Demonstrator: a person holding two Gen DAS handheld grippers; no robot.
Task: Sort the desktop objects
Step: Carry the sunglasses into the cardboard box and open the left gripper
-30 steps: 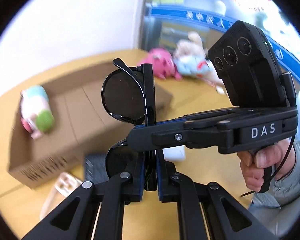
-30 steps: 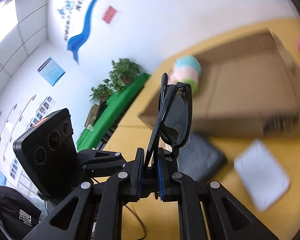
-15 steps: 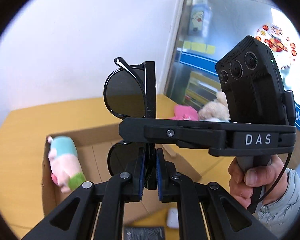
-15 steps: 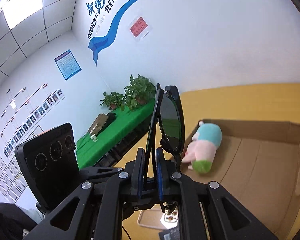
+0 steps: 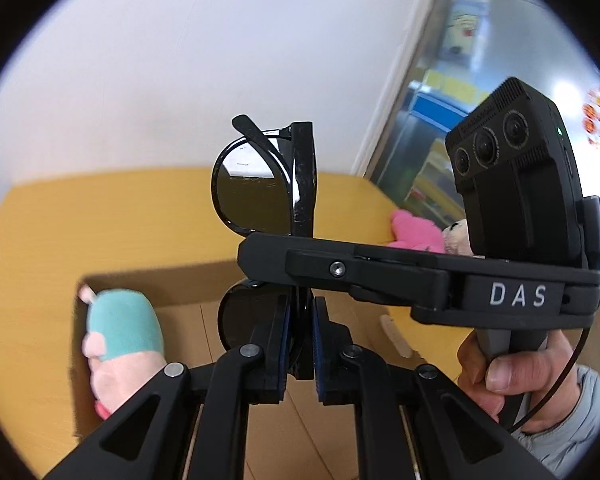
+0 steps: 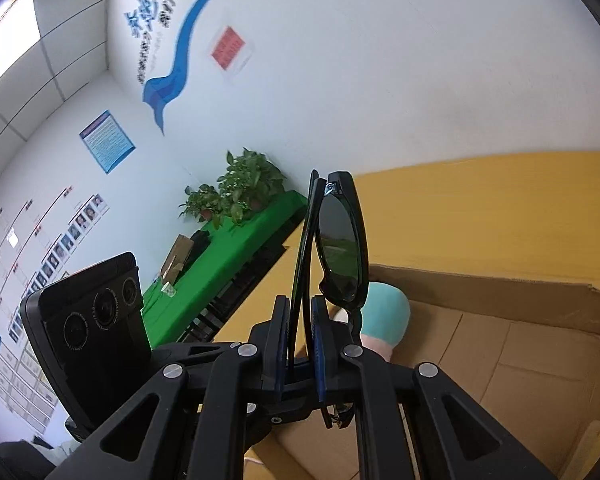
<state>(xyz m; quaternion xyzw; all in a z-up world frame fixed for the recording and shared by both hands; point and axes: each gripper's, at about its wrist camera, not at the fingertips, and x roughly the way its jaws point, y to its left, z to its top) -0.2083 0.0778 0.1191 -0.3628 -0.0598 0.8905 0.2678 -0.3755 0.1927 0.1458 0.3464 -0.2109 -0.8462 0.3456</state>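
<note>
**Folded sunglasses pinched by both tools above the box**

I have the black plastic sunglasses with dark lenses (image 5: 256, 196) clamped in both tools at once. My left tool (image 5: 300, 344) is closed on the frame from below, its blue-lined pads pressing either side of the folded frame, and my right tool (image 5: 260, 258) reaches in crosswise and bites the middle of the frame, between the two lenses. From my right wrist view, the right tool (image 6: 300, 340) is shut on the thin folded frame and temple, with one lens (image 6: 340, 248) standing up above the pads.

The glasses hang in the air over the open brown cardboard box (image 5: 204, 280) on the yellow wooden surface (image 5: 100, 216); a teal-and-pink plush toy (image 5: 120, 332) already lies inside.

I judge these glasses light and stiff but delicate: glossy plastic that could slip between pads, thin hinges and temples that could bend or snap if my two tools pull against each other, and lenses that scratch. The frame's rim or bridge is the place to hold, never the lens face. A low release into the box looks safest.
</note>
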